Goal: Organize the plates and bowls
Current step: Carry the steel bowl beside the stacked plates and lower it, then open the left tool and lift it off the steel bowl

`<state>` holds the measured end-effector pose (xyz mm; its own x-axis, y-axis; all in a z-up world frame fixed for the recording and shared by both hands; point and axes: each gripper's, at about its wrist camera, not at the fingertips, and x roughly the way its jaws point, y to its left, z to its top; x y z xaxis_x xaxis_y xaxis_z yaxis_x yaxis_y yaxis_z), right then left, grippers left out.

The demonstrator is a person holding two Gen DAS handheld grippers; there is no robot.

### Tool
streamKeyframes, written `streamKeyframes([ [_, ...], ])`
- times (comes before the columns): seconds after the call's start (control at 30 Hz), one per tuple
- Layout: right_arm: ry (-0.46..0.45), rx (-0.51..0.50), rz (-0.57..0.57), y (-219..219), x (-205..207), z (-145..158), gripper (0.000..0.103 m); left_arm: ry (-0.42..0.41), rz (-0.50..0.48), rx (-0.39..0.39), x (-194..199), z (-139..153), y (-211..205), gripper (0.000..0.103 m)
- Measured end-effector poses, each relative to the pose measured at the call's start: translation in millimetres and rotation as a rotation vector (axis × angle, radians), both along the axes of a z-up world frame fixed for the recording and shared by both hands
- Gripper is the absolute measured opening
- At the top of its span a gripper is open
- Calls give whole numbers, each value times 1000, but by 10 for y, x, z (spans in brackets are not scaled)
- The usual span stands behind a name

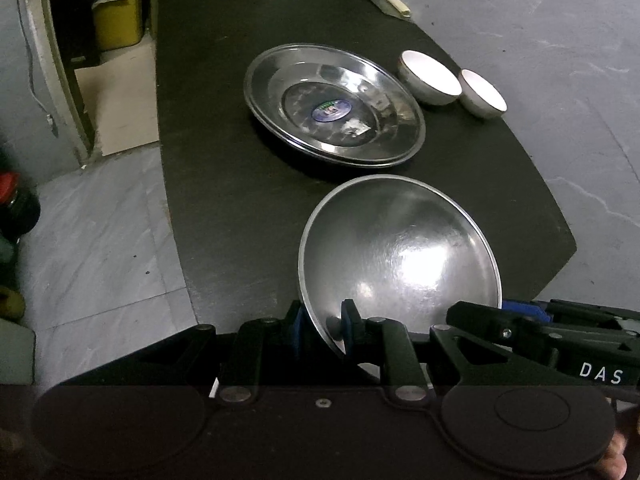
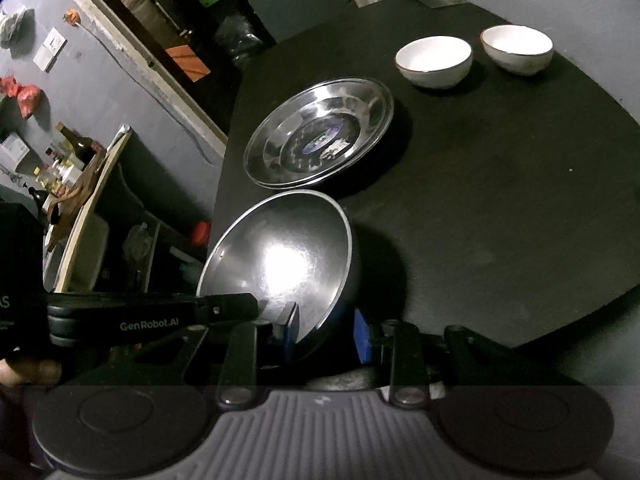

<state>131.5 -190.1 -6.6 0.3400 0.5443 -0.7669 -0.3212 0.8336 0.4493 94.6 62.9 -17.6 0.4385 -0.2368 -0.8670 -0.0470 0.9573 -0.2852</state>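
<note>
Two grippers are clamped on one steel bowl [image 1: 400, 252], which is held tilted just above the near end of the dark table [image 1: 208, 168], its hollow turned toward the cameras.

At the left, the left gripper [image 1: 322, 330] is seen pinching the bowl's near-left rim: one blue pad lies against the outer wall and the other finger [image 1: 349, 320] presses the inner face, so the jaws are nearly together with only the thin wall between them. At the right, the right gripper [image 2: 330, 330] holds the opposite part of the rim; its inner pad [image 2: 291, 326] is against the bowl, while contact at the outer blue pad cannot be made out clearly, though the wall is plainly caught between the two.

Straight ahead of both tools, just beyond the bowl's far rim, a pair of stacked steel plates [image 1: 334, 106] is set flat on the table. Farther right and well apart from the held bowl, two white bowls [image 1: 428, 78] stand upright side by side.

The coming move is judged to turn on that forward line: the plates lie directly past the bowl, roughly equally near to both hands, and the bowl would need to be levelled before being set down.
</note>
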Motion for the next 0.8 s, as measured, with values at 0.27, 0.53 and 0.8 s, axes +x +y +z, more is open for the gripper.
streamKeyframes([
  [0.27,-15,-7,23,25,46,-19,33,-11,-5,29,45,5,-25,22],
  [0.53,-34,-9,22,0,51,17,38,-31,8,48,10,39,-6,42],
  [0.8,-96,-17,-18,-116,39,139,57,-125,67,40,-174,207,175,78],
])
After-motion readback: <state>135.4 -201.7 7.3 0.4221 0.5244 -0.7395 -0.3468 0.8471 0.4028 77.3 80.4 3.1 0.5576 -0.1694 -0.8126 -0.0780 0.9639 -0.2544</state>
